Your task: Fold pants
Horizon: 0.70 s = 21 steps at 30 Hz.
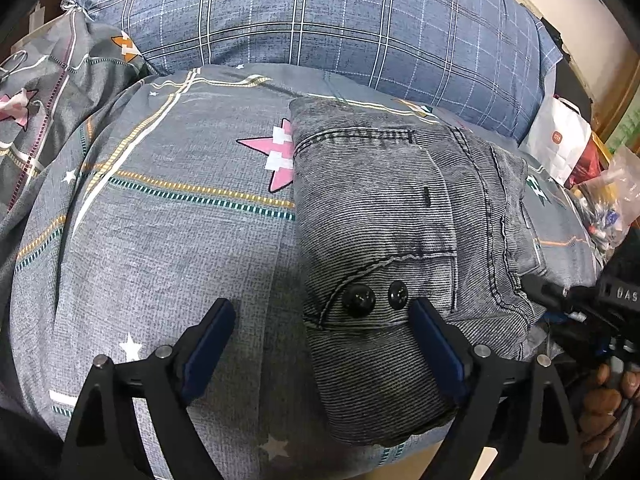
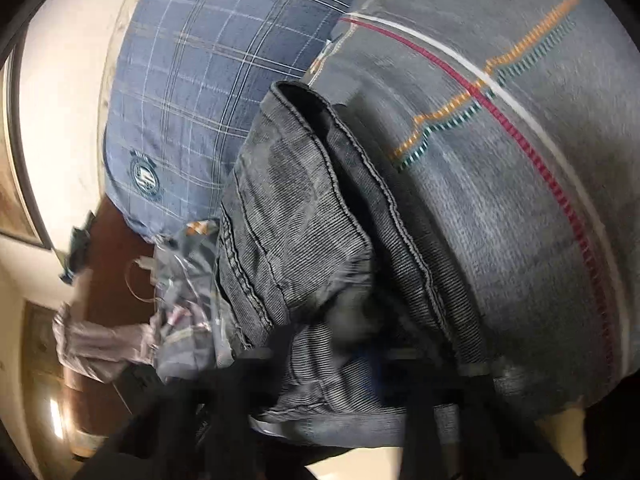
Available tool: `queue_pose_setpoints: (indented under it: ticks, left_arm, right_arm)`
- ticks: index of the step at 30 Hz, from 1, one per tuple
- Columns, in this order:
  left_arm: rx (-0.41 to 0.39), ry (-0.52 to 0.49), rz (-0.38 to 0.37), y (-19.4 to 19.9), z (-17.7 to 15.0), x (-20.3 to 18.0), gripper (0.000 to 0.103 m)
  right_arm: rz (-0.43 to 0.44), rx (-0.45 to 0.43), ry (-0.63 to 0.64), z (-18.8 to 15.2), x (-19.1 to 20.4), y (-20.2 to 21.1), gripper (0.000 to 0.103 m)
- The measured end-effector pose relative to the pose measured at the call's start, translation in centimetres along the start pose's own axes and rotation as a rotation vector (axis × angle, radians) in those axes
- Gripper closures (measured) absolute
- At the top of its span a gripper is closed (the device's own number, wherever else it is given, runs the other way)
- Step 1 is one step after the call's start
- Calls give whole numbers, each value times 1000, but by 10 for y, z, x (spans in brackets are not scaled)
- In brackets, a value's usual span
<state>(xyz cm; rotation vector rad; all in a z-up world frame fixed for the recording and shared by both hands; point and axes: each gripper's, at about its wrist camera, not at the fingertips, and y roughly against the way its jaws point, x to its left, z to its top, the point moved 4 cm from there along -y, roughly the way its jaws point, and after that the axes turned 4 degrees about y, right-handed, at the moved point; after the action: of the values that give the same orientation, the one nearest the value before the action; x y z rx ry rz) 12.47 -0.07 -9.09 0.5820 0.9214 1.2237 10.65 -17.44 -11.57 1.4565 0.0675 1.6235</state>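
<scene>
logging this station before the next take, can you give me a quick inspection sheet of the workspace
surface: grey patterned bedcover with stars and stripes
job's things: grey pants folded into a compact stack on the cover
clutter: white paper bag and plastic packets at the bed's right edge
grippers: left gripper open, one finger over the pants; right gripper at the pants' right edge, state unclear
cables: nothing seen
surroundings: blue plaid pillow behind, pale wall

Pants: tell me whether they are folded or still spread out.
Folded. The gray pants lie as a compact stacked bundle on the bedspread, with layered edges showing in the right wrist view and no leg stretched out.
</scene>
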Motion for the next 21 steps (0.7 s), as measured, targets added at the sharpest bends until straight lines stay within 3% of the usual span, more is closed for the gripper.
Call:
queue_pose_setpoints:
  ticks: [5, 9, 11, 13, 15, 17, 21]
  left_arm:
    - [1, 17, 1, 11, 6, 0, 13]
    - [-114, 4, 10, 43, 17, -11, 13]
    - [-78, -81, 66, 29, 11, -25, 13]
    - [13, -203, 181, -3, -7, -34, 12]
    - [-53, -220, 203, -2, -11, -35, 9]
    - [-39, -211, 204, -1, -10, -34, 9]
    - [-51, -217, 201, -2, -9, -33, 9]
  right_arm:
    - [-64, -70, 180, -8, 40, 30, 98]
    - [-169, -33, 184, -22, 11, 10, 98]
    - [-164, -1, 166, -26, -9, -1, 95]
    - [-143, -14, 159, -25, -11, 3, 93]
    - [-159, -4, 174, -23, -9, 9, 91]
    - [-182, -27, 188, -21, -12, 27, 88]
    - [-195, -161, 217, -11, 12, 71, 86]
